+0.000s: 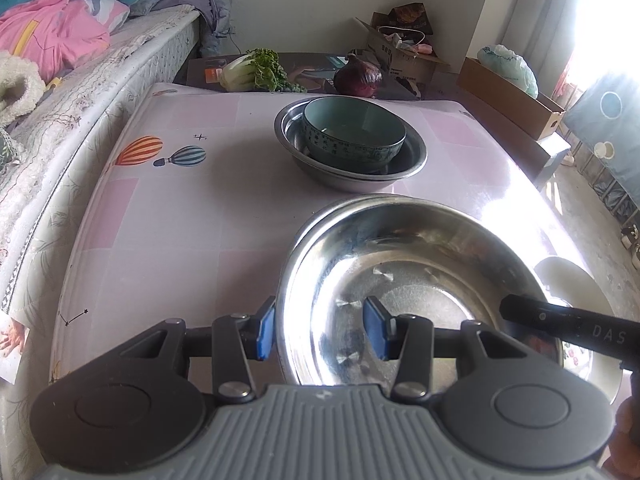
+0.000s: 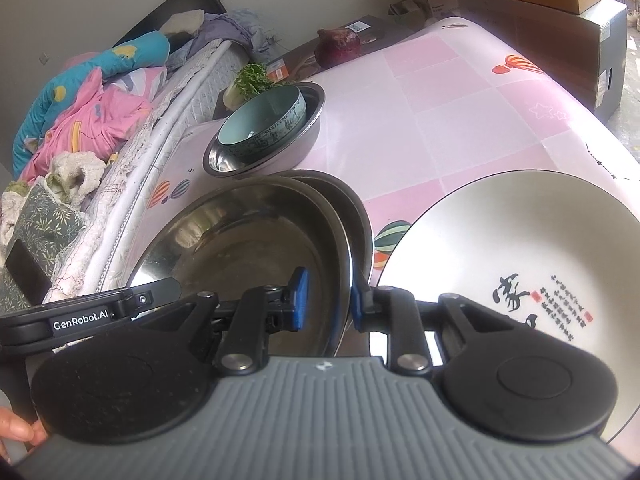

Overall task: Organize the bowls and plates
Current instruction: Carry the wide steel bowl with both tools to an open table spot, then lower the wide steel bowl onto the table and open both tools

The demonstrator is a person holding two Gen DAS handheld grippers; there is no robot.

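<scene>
Steel, thin-walled and slippery, the steel bowl [image 2: 248, 248] is clamped at its rim by the right hand-held gripper [image 2: 326, 304]; the left hand-held gripper [image 1: 320, 332] straddles the opposite rim, pads apart.

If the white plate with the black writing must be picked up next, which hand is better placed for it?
Probably the right. The white plate lies just beside the right gripper, though its fingers straddle the steel bowl rim; that bowl stands between the plate and the left gripper.
</scene>
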